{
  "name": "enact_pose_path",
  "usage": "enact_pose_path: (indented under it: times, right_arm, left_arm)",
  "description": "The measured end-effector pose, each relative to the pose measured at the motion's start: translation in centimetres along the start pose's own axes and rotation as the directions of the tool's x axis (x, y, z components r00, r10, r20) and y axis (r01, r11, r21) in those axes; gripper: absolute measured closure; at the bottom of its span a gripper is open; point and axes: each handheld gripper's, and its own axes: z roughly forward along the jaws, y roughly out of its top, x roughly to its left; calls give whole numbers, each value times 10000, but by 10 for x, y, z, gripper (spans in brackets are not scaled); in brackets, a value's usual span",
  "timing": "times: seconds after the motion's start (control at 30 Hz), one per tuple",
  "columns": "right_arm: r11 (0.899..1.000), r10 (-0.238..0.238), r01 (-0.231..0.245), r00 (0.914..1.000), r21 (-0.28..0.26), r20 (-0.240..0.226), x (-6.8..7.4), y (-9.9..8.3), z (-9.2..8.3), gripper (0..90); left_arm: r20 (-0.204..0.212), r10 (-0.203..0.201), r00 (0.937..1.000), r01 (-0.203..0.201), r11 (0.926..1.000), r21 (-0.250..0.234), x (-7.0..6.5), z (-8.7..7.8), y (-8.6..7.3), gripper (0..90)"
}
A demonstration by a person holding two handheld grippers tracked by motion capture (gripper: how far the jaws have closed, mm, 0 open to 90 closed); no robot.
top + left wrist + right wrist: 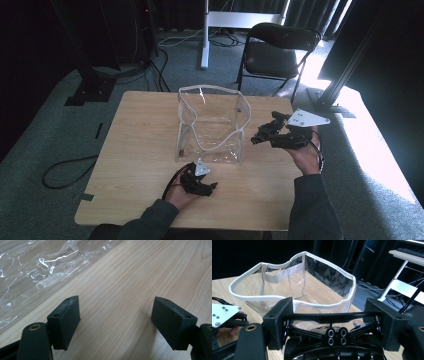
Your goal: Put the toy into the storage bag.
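A clear plastic bag (210, 125) with a white rim stands open at the middle of the wooden table (140, 130). My right gripper (278, 134) hovers just right of the bag, shut on a black toy car frame (263, 132) that points toward it. In the right gripper view the frame (332, 332) spans the gap between the jaws, with the bag's mouth (294, 282) right behind. My left gripper (209, 187) rests low on the table in front of the bag, open, with bare wood between its jaws (116, 315). The bag's clear wall (30, 267) lies to its upper left.
A black folding chair (277, 50) stands behind the table, next to a white stand leg (205, 35). Cables (65, 170) lie on the grey carpet to the left. Black frame posts (345, 70) rise at the right. The left hand's gripper plate (222, 312) is near the bag's corner.
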Motion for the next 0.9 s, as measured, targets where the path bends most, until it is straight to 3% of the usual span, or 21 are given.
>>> enact_pose_path:
  times: [0.9]
  right_arm:
    - [9999,-59,61,9998,-112,172,-10,15,1,247]
  left_arm:
    - [1,4,10000,-4,10000,3,0,0,0,236]
